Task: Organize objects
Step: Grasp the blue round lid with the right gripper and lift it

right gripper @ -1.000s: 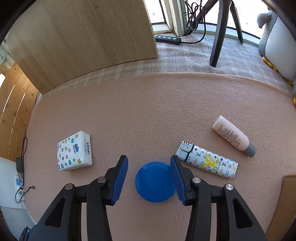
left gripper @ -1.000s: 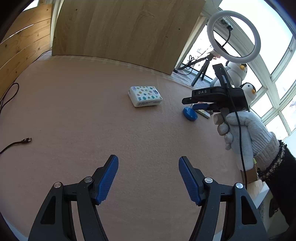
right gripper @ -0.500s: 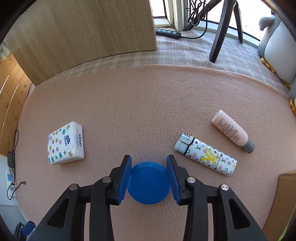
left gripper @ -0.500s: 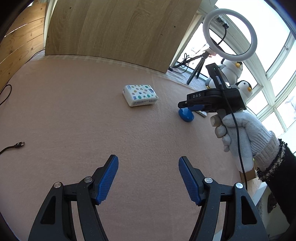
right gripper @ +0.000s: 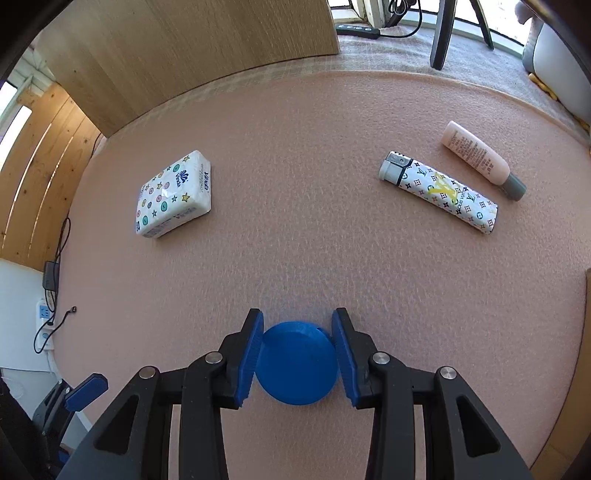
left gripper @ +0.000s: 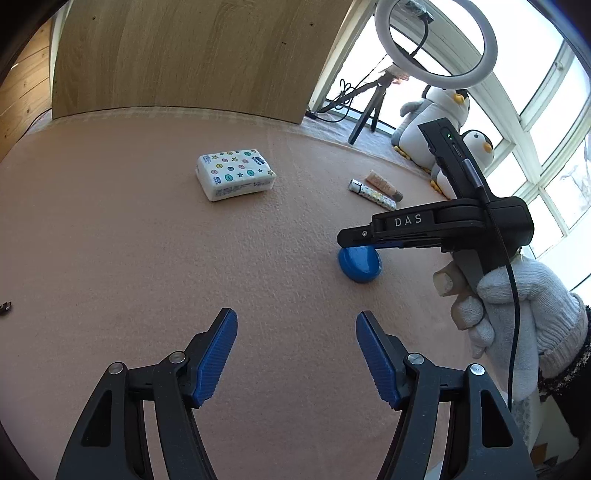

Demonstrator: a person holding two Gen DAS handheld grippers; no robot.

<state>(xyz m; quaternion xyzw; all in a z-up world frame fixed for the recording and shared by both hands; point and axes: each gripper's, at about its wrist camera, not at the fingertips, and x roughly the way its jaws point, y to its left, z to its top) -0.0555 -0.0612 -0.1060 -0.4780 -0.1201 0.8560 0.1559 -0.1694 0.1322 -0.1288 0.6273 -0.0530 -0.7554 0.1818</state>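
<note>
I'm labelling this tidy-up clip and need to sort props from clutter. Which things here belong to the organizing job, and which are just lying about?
Part of the job:
- blue round disc, clamped in the right gripper
- tissue pack
- patterned lighter
- pink tube
- left gripper, open and holding nothing

Just lying about:
- ring light on its tripod
- penguin plush toys
- power strip
- loose cable

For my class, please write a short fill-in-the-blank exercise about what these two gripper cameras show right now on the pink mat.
1. The right gripper has its jaws closed on the round ____ plastic disc.
2. The left gripper holds nothing; its jaws are ____.
3. The white monogram-patterned lighter lies beside the pale ____ tube with a grey cap.
4. The star-printed white tissue pack lies to the ____ of the lighter in the right wrist view.

Missing words: blue; open; pink; left
</note>
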